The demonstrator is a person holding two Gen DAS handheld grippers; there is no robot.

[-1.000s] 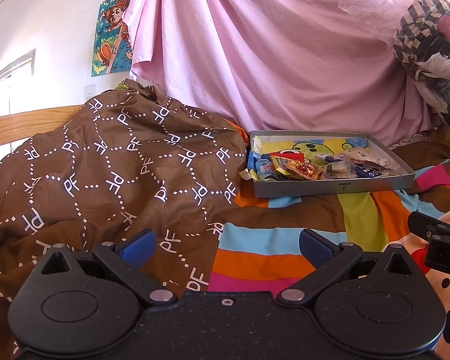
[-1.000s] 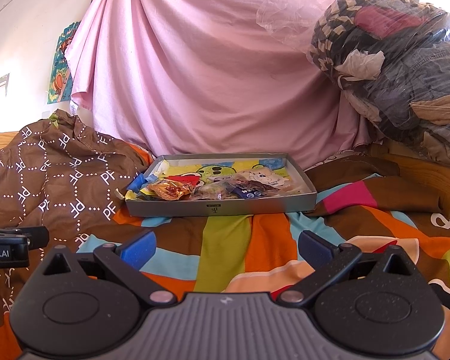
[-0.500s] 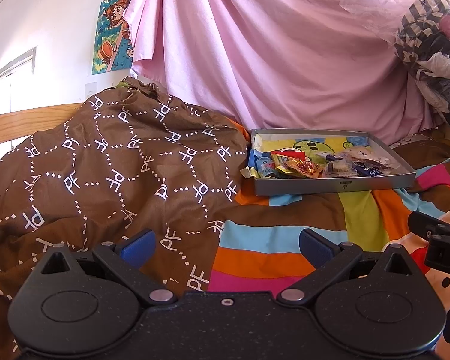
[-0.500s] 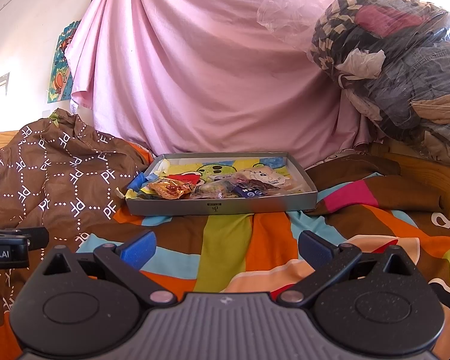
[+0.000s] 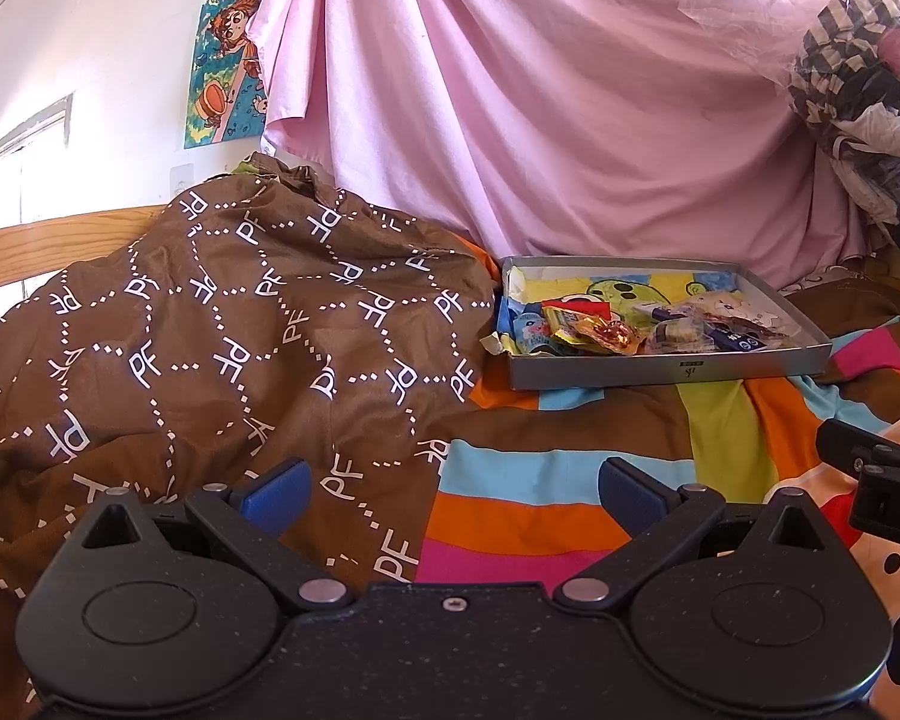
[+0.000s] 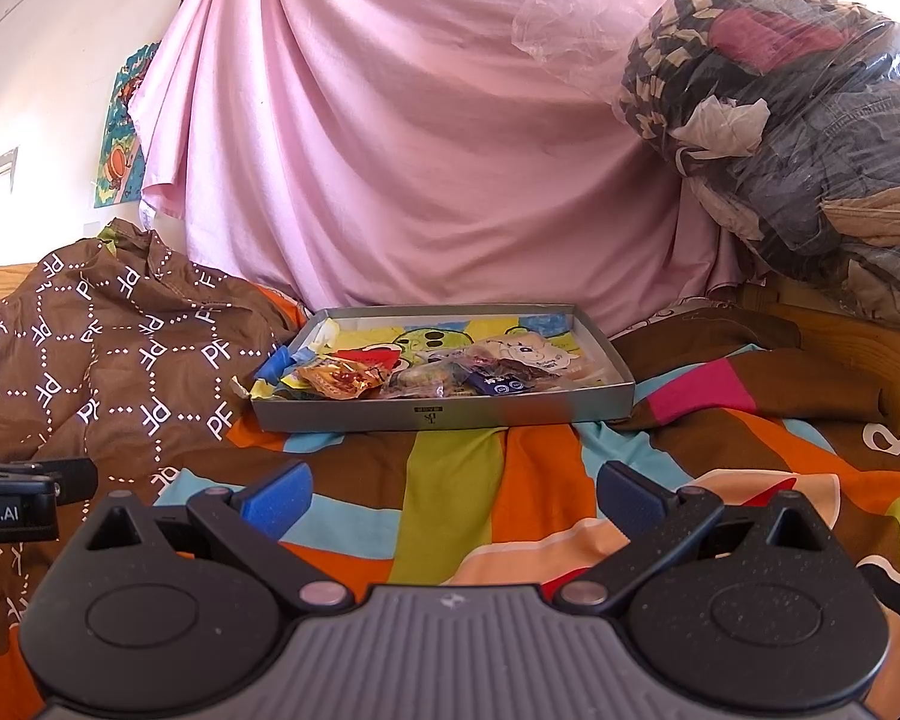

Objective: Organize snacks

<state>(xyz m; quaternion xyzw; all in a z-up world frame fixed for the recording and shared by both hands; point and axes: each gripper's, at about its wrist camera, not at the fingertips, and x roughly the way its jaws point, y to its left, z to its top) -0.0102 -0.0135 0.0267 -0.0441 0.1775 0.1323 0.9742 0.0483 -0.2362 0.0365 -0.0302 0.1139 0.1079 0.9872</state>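
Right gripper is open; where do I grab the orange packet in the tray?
Take the orange packet by its raised crinkled edge, coming from above: it lies flat just behind the tray's near wall, which blocks a level approach by the right gripper.

A shallow grey tray [image 6: 444, 414] sits flat on the striped bedspread, its front wall facing the cameras with a small dark label at the middle. Inside, a bright cartoon lining in yellow, green and blue shows through. The snacks [image 6: 426, 375] lie in a loose heap toward the front left of the tray. An orange-and-red foil packet [image 6: 339, 381] lies flat near the front left corner. A dark blue packet [image 6: 501, 385] rests to its right, touching clear wrappers. A pale packet with a bear picture [image 6: 525, 354] lies behind them. Torn paper [image 5: 501, 342] hangs over the tray's left corner.
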